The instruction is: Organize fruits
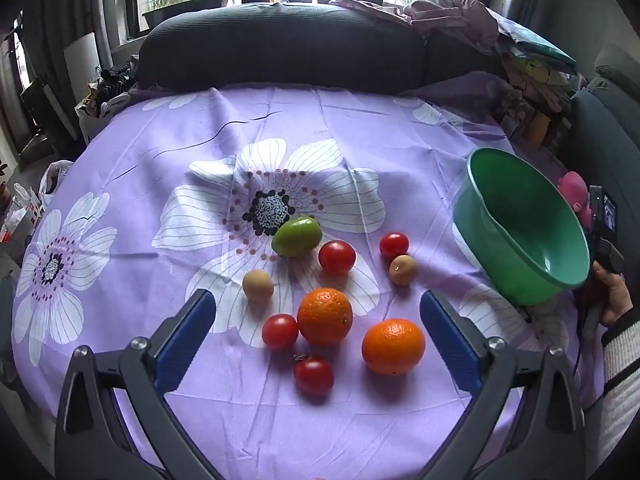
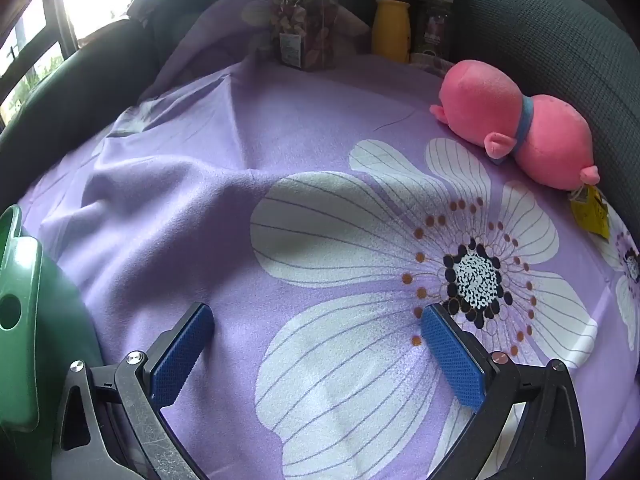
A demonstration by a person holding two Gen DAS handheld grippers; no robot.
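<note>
Both grippers wide open, empty: left gripper [image 1: 318, 336] above loose fruit on the counter [image 1: 160, 160], right gripper [image 2: 316, 344] beside tilted green bowl [image 1: 520, 224]. Suggest left straddles nearer orange [image 1: 393, 346] squarely, closing gently

Loose fruit cluster on cloth: green mango [image 1: 297, 236] at 12 o'clock, four red tomatoes [image 1: 337, 256], two oranges [image 1: 325, 315] at 6, two tan fruits, maybe longans [image 1: 258, 285]. Empty green bowl [image 1: 520, 224] at 3 o'clock, looks tilted.
</note>
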